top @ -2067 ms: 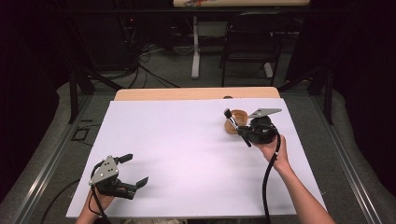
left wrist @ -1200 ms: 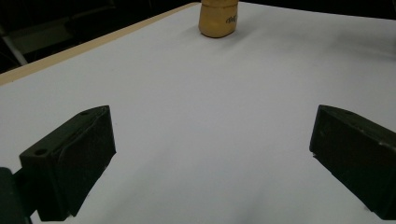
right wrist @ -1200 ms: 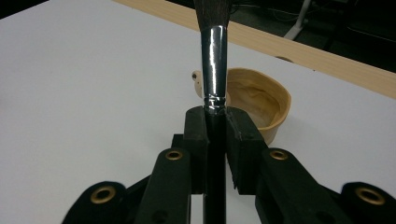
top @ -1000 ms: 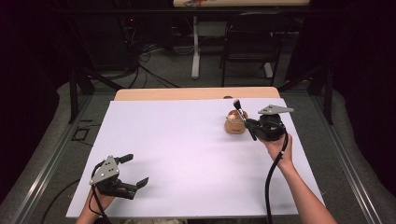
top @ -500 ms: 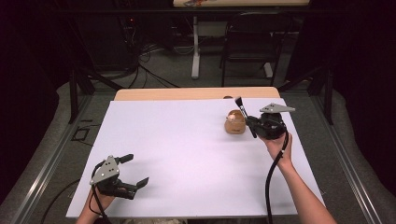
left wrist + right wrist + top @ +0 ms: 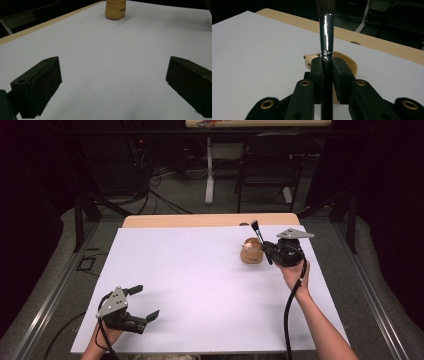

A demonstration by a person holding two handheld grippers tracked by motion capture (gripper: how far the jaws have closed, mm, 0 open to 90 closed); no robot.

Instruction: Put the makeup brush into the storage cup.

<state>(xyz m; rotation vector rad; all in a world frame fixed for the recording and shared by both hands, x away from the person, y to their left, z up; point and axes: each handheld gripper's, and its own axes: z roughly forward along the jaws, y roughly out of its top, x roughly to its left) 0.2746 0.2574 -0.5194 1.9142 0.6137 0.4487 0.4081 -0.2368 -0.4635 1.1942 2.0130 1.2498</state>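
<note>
Dark curtains and a folding chair (image 6: 272, 167) stand behind the table (image 6: 200, 220), whose top is covered by a white sheet (image 6: 200, 280). Near the sheet's far right corner stands a small wooden holder (image 6: 251, 251) with a bear figure (image 6: 309, 61) at its rim. The right gripper (image 6: 269, 251), just beside the holder, has its jaws clamped on the black handle of a brush (image 6: 326, 32), bristles pointing up and away. The left gripper (image 6: 145, 304) rests at the near left corner, jaws spread wide on nothing. To seat the brush well, I would turn the wrist so the handle end points down, centre it over the holder's mouth, lower it straight, and release only once it sits inside, lest the light holder tip.
</note>
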